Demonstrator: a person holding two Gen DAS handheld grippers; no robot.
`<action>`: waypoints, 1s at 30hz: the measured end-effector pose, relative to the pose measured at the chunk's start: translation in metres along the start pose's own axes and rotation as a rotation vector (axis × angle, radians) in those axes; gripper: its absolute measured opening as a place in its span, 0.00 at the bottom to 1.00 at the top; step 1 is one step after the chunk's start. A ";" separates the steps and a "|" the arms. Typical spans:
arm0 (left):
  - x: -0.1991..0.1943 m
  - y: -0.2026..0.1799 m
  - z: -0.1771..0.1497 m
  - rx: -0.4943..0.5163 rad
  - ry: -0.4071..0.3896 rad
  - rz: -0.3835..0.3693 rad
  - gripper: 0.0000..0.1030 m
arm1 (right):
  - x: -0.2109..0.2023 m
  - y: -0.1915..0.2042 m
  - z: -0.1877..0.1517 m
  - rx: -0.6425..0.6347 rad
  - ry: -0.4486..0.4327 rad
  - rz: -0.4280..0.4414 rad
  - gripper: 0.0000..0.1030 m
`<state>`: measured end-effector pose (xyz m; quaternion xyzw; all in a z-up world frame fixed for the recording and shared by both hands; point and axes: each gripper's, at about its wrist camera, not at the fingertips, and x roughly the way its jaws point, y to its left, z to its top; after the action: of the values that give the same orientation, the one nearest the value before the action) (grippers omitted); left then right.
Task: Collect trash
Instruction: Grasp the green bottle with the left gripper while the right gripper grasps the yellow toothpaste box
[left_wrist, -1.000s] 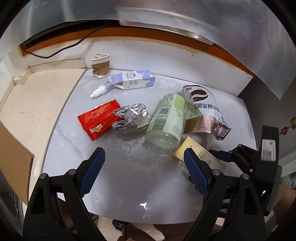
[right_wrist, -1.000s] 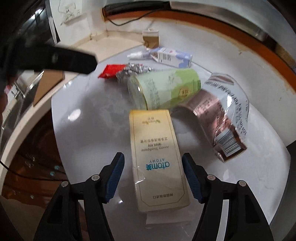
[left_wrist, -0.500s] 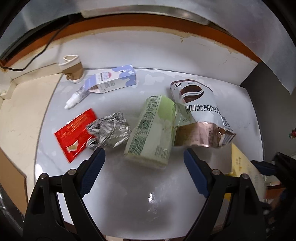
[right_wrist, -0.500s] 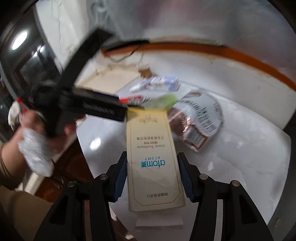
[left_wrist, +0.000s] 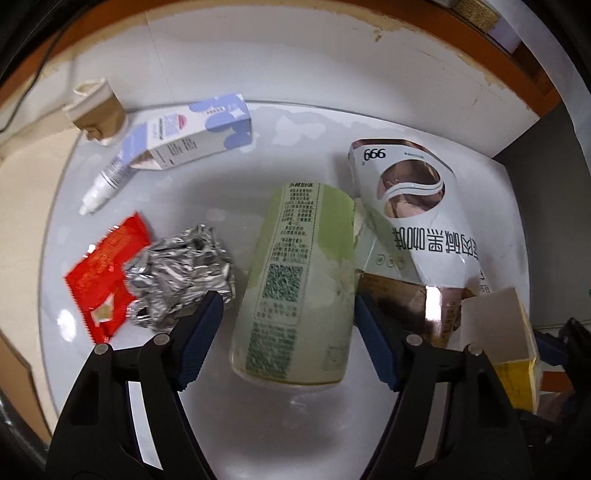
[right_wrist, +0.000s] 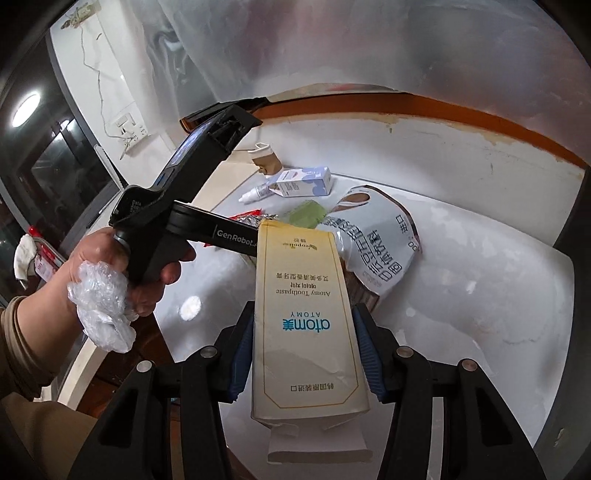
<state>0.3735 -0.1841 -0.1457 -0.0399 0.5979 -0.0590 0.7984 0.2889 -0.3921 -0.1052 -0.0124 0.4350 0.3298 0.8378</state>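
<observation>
- Right gripper (right_wrist: 304, 345) clamped on flat cardboard toothpaste box (right_wrist: 304, 317), lifted off white table (right_wrist: 461, 295).
- Right view only: hand (right_wrist: 122, 266) clutching crinkled plastic film (right_wrist: 101, 310).
- Left gripper (left_wrist: 288, 336) jaws just closing, straddling green cylindrical cup (left_wrist: 301, 280), pads not visibly touching; crumpled foil (left_wrist: 181, 280) beside.

Left wrist camera is looking steeply down along its claw (left_wrist: 288, 339) at the white table (left_wrist: 295, 122), close in; the green cup (left_wrist: 295, 280) is filling the middle of the frame. Right wrist camera is sitting higher and farther back, facing slantwise down and across the table (right_wrist: 480, 295) toward the wall, with the toothpaste box (right_wrist: 303, 314) close before the lens. Both views are sharing the green cup (right_wrist: 308, 214), the coffee pouch (left_wrist: 417, 221) (right_wrist: 380, 240), the blue-and-white carton (left_wrist: 195, 133) (right_wrist: 303, 182) and the toothpaste box (left_wrist: 502, 332). Right view is also taking in the left hand (right_wrist: 122, 266) on its handle.
</observation>
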 end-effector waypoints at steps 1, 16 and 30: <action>0.002 0.001 0.000 -0.005 0.006 -0.012 0.68 | 0.001 -0.002 -0.001 0.007 0.002 0.001 0.49; -0.055 0.019 -0.044 -0.112 -0.166 0.006 0.59 | -0.004 0.018 0.006 -0.006 -0.011 0.056 0.48; -0.156 0.080 -0.188 -0.268 -0.326 -0.001 0.59 | 0.000 0.120 -0.001 -0.088 0.034 0.141 0.48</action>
<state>0.1537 -0.0817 -0.0614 -0.1548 0.4631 0.0278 0.8722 0.2208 -0.2979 -0.0740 -0.0243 0.4340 0.4066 0.8036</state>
